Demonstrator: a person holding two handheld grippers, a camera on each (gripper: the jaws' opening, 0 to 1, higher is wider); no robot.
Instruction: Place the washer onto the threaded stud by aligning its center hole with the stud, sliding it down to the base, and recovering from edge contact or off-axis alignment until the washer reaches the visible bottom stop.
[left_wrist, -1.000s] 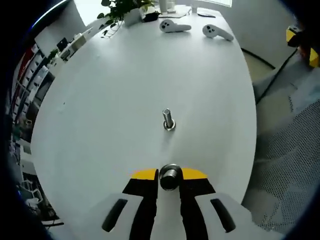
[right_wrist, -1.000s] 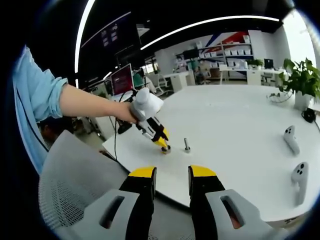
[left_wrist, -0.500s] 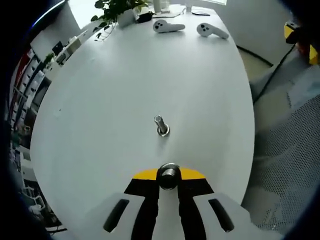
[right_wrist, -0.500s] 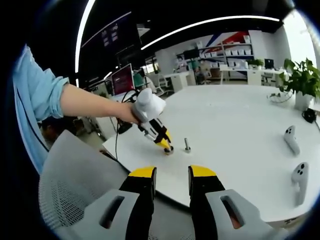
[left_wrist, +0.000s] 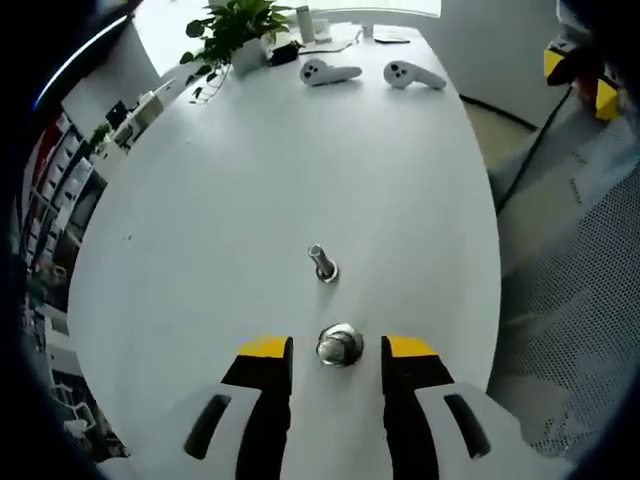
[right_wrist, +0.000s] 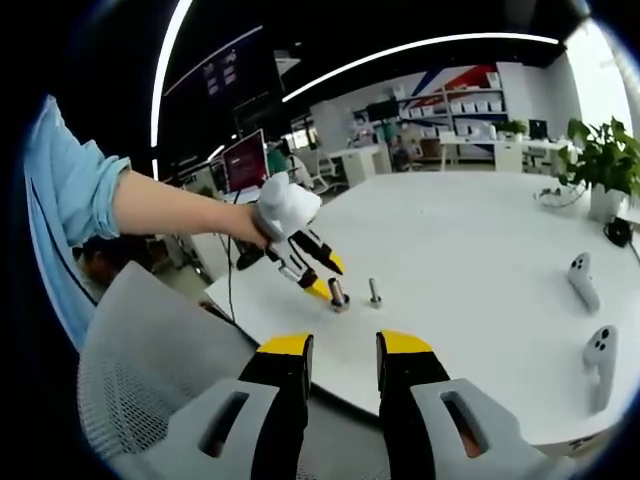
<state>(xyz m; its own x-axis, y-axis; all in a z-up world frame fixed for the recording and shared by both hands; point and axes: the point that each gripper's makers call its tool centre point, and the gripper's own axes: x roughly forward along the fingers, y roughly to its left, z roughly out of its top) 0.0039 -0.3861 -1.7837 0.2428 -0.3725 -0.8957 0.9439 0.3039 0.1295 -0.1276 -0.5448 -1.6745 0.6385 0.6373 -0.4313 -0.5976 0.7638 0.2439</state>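
A short threaded stud (left_wrist: 322, 265) stands upright on the white table (left_wrist: 250, 170). Just nearer to me stands a stubby round metal piece (left_wrist: 339, 346), which looks like the washer's part; I cannot tell its exact shape. It sits between the jaws of my left gripper (left_wrist: 338, 352), which stand open and apart from it on both sides. The right gripper view shows the left gripper (right_wrist: 326, 277) held by a hand, the metal piece (right_wrist: 338, 294) under it and the stud (right_wrist: 374, 291) to the right. My right gripper (right_wrist: 345, 345) is open and holds nothing, off the table's near edge.
Two white hand controllers (left_wrist: 330, 72) (left_wrist: 415, 74) and a potted plant (left_wrist: 235, 25) lie at the table's far end. A grey mesh chair (right_wrist: 150, 360) stands below the right gripper, beside the table edge. A cable (left_wrist: 530, 160) runs over the floor.
The left gripper's jaws have spread apart and let go of the round metal piece, which now stands on the table. The right gripper has not moved.
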